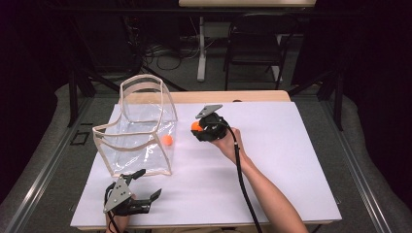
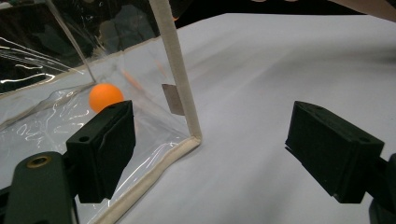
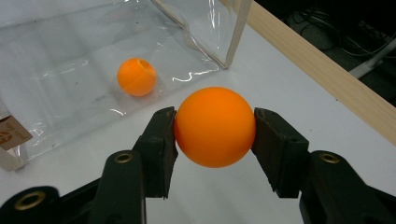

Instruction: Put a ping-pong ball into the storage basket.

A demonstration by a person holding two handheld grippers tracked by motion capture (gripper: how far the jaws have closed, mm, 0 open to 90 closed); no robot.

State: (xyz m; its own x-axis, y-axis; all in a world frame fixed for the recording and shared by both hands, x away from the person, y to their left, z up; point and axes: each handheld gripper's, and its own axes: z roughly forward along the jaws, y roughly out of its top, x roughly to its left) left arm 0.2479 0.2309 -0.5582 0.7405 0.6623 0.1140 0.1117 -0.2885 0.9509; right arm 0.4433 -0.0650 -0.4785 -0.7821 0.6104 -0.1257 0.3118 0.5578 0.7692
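White worktop (image 1: 272,160): your right tongs (image 1: 196,128) clamp a round orange ball (image 3: 215,126) beside the clear plastic bag (image 1: 138,133); left tongs (image 1: 145,185) stand wide, empty.

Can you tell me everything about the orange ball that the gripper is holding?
The orange ball is round, smooth and matte, like a plastic ping-pong ball, with no marks showing. The right gripper pinches it between its two black jaws, one pad on each side, so it hangs just above the white table. It sits beside the clear bag, outside it. Nothing else touches it.
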